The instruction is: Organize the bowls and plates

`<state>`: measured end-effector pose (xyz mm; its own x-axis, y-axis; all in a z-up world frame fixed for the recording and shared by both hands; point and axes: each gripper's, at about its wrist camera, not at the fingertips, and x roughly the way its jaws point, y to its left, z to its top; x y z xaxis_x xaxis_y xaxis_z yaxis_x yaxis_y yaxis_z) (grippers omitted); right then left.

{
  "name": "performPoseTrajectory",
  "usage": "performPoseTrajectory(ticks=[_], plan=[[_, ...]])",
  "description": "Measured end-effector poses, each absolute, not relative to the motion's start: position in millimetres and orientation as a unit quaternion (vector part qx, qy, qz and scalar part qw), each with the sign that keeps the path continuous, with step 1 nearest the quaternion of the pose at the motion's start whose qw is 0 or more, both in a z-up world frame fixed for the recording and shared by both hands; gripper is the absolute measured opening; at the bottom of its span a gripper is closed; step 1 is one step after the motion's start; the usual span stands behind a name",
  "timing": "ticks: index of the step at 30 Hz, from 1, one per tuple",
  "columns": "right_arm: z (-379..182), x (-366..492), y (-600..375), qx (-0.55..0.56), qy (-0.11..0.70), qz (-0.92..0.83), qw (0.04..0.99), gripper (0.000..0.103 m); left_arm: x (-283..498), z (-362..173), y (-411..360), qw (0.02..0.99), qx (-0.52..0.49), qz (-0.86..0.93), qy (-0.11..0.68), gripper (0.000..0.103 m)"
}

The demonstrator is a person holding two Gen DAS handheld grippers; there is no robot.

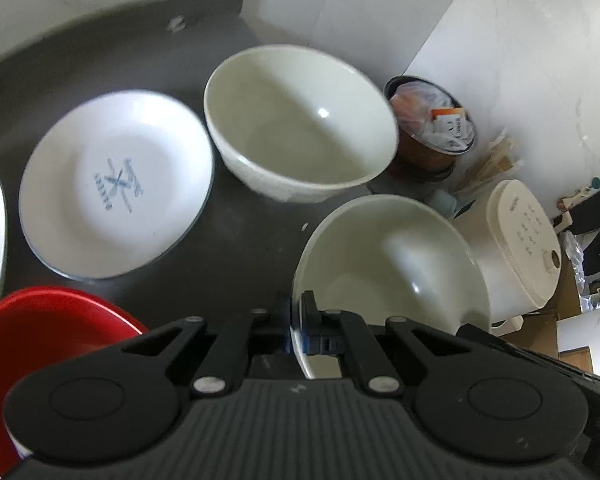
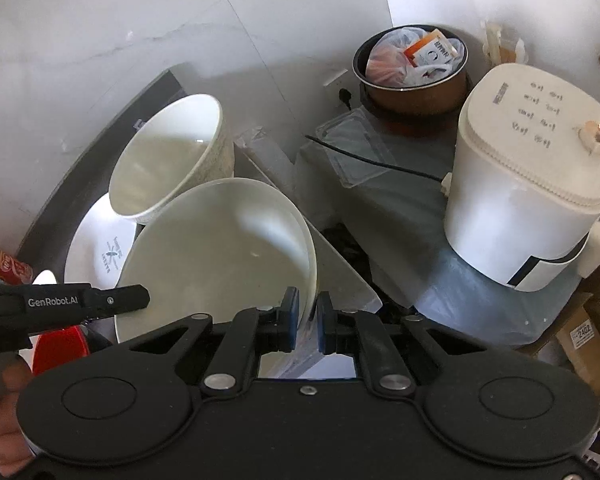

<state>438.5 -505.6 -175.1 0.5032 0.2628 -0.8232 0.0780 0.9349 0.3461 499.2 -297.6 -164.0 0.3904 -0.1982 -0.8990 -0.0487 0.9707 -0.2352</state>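
Fingers (image 1: 284, 320) of the left gripper (image 1: 297, 322) are seen clamped on the near rim of a white bowl (image 1: 392, 264), which is held above the dark worktop (image 1: 236, 240). Beyond it a second bowl (image 1: 300, 124) sits upright, with a plate (image 1: 116, 184) to its left and a red dish (image 1: 52, 320) nearer.

Through the right wrist camera, the right gripper (image 2: 308, 316) is shown with its fingers (image 2: 290, 318) closed on the same bowl's (image 2: 220, 248) rim at the opposite side. A cooker (image 2: 532, 184) is seen to the right.

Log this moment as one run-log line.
left gripper: shut on near bowl rim | right gripper: same bowl's opposite rim | far bowl: on table
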Motion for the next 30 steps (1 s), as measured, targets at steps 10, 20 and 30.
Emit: performPoseTrajectory(ticks=[10,20,30], plan=[[-128.2,422.2,-485.9,0.149,0.456,0.103,0.871,0.011,477.4,-121.9,-268.3,0.846,-0.139,-0.032,0.513,0.004],[-86.8,408.9,-435.5,0.127,0.413,0.153,0.889,0.012,447.3,-88.7,-211.8,0.860,-0.168,0.003,0.482,0.004],[-82.9,391.3,-385.8,0.106,0.416,0.184,0.884,0.012,413.7,-85.2,-162.8,0.858,-0.192,0.034,0.476,0.004]])
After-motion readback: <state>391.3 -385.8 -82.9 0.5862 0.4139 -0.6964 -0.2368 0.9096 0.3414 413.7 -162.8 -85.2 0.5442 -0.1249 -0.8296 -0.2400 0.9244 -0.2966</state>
